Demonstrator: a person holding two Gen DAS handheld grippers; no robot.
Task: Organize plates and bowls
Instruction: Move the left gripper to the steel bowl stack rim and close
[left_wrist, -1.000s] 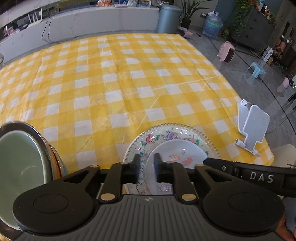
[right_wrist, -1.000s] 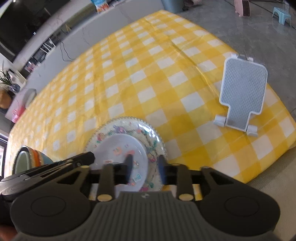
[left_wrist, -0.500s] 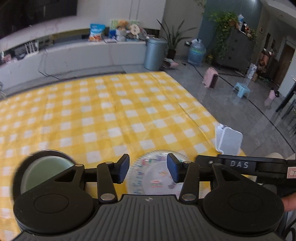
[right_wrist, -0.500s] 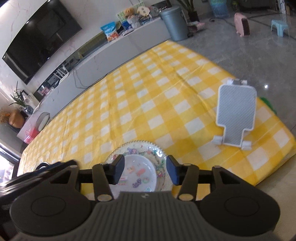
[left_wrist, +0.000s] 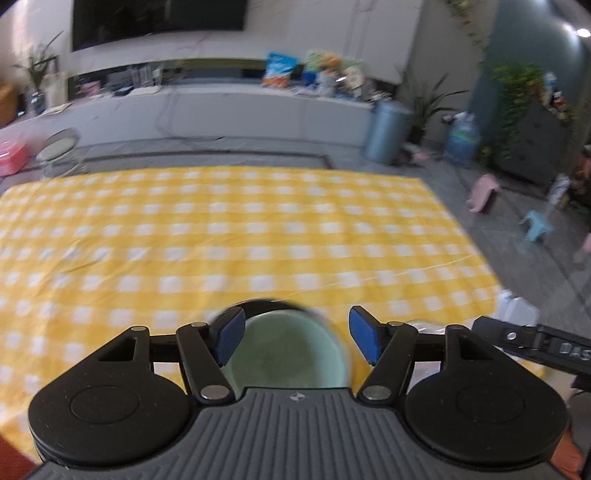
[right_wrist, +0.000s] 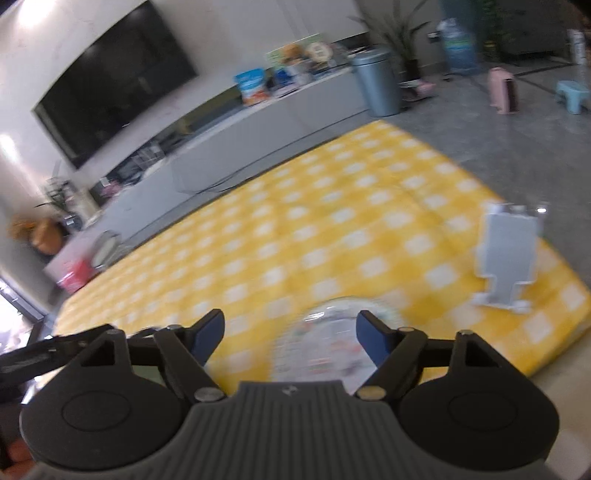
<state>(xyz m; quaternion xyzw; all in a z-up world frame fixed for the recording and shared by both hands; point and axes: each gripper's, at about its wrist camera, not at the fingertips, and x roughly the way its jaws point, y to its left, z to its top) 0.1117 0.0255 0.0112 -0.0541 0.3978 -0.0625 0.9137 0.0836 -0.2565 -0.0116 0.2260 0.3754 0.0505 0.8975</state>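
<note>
Left wrist view puts your left hand-held gripper (left_wrist: 295, 338) first: its blue-padded jaws have just been opening and now stand spread wide, pressing on nothing. Seen through the gap, lower down on the table, is the pale green bowl with a dark rim (left_wrist: 288, 354); the blur keeps you from telling whether other bowls are nested under it. The wide spread reads as a release finished, leaving you free to line up on the bowl's rim if that is your next piece. Right wrist view shows your right hand-held gripper (right_wrist: 290, 334) in the same way, jaws just opened and bare, with the round white plate with a colourful printed border (right_wrist: 325, 343) lying flat on the yellow-and-white checked tablecloth (right_wrist: 332, 221) below and beyond the pads, near the table's near edge. A smaller plate may sit on it, but the smear hides that. Plate and bowl rest side by side, apart, which suits sorting by kind. Further right a grey and white phone stand (right_wrist: 508, 254) leans upright close to the cloth's edge; keep your right sweep clear of it.
</note>
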